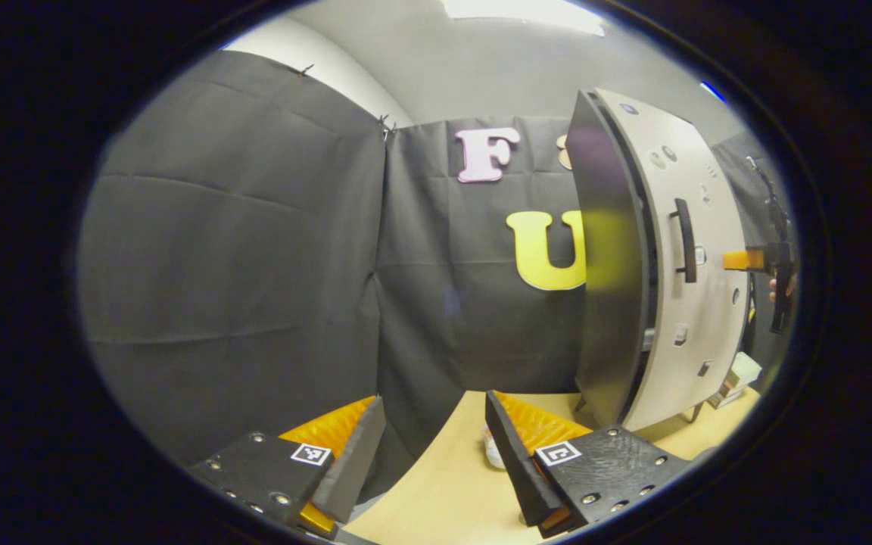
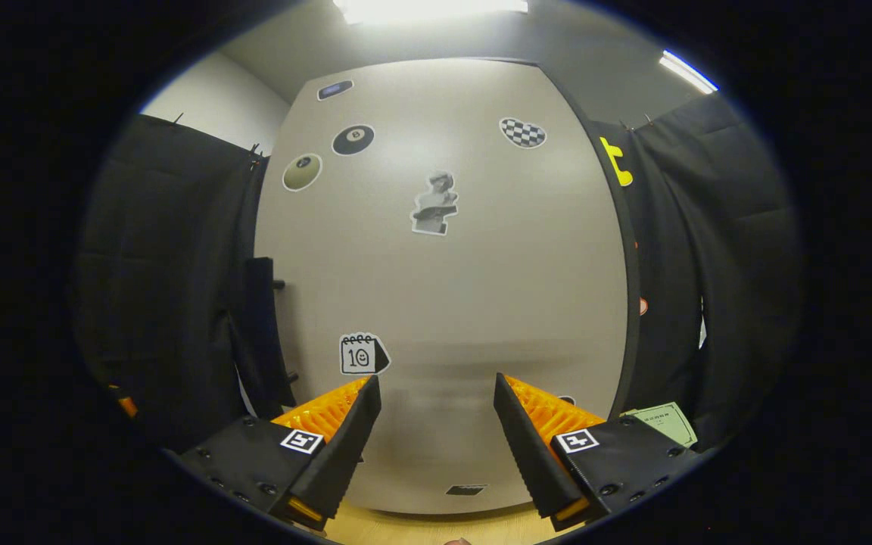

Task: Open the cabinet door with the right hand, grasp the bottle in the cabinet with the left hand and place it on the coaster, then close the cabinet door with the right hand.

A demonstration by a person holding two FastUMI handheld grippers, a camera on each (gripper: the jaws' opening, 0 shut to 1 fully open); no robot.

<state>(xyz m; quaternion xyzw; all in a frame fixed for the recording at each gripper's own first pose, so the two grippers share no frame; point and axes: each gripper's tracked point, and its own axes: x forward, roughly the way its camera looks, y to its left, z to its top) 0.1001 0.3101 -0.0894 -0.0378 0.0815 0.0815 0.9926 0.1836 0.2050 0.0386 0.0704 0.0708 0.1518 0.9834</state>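
The left gripper (image 1: pixel 436 446) is held with its fingers apart above the table (image 1: pixel 436 492). The right gripper (image 2: pixel 436 439), fingers likewise spread with nothing between them, is faced toward the cabinet door (image 2: pixel 443 303), whose handle (image 2: pixel 258 333) is seen at its left edge.

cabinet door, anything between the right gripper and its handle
Nothing visible blocks it. In the right gripper view the right gripper is open, facing the cabinet door front, with the handle off to the left at the door's edge. The door looks almost closed in the left gripper view.
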